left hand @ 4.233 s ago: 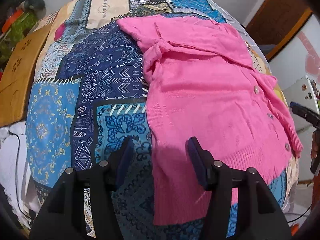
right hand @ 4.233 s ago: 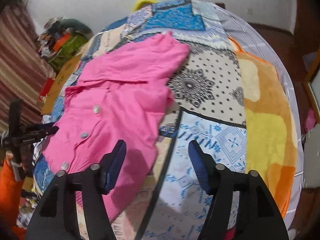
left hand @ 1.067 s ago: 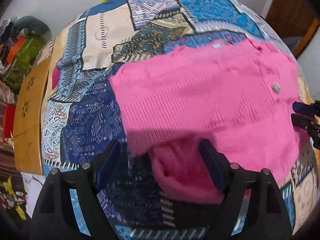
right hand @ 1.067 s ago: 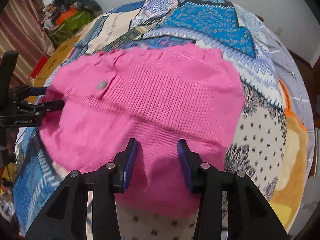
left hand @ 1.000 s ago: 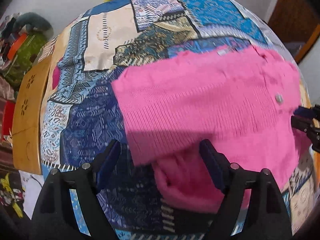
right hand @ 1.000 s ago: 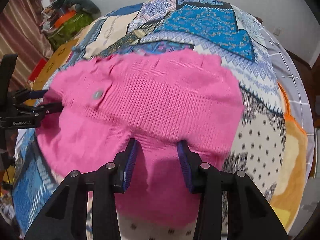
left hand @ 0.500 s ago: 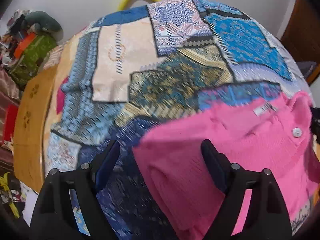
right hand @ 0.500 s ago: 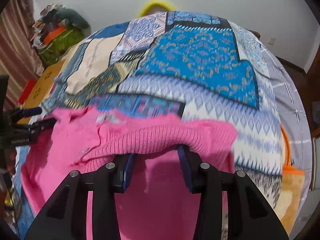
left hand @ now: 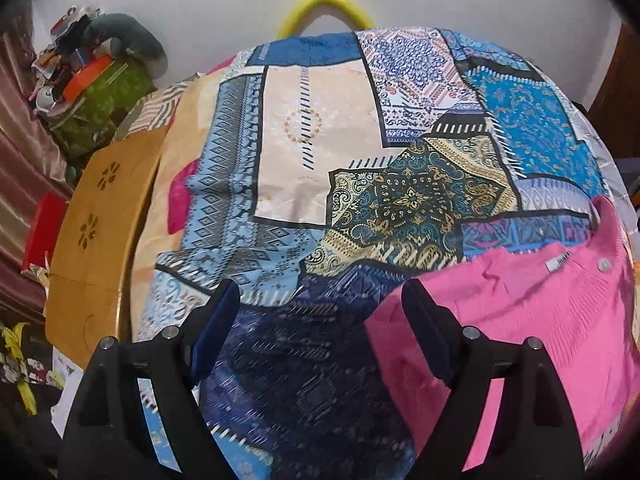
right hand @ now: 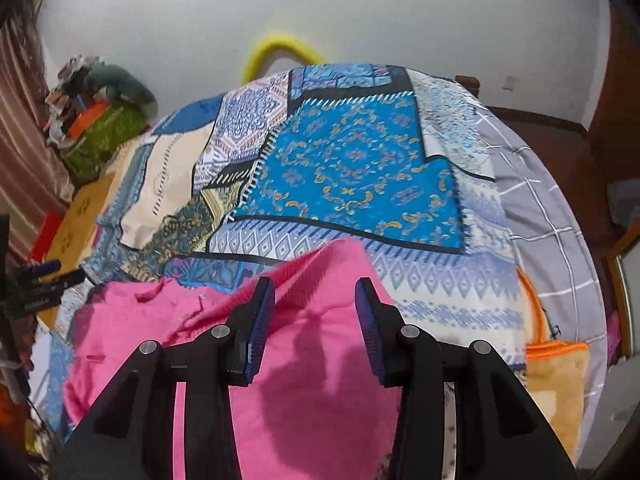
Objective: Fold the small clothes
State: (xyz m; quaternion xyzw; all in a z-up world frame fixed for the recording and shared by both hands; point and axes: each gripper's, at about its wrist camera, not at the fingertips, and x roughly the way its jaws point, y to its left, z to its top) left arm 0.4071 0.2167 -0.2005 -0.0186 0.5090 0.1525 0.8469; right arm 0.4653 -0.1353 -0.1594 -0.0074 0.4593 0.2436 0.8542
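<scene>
Pink cardigan lies folded on the bed's near right. Left tongs stand released, empty; right tongs, just widening, grasp nothing. Next fold likely requires regrasping an edge.

Pink ribbed-knit cardigan, smooth printed-cloth bedspread

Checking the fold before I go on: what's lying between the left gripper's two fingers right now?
Only the patchwork bedspread, seen in the left wrist view. The left gripper is wide open, and the pink cardigan starts behind its right finger, not inside the gap.
</scene>
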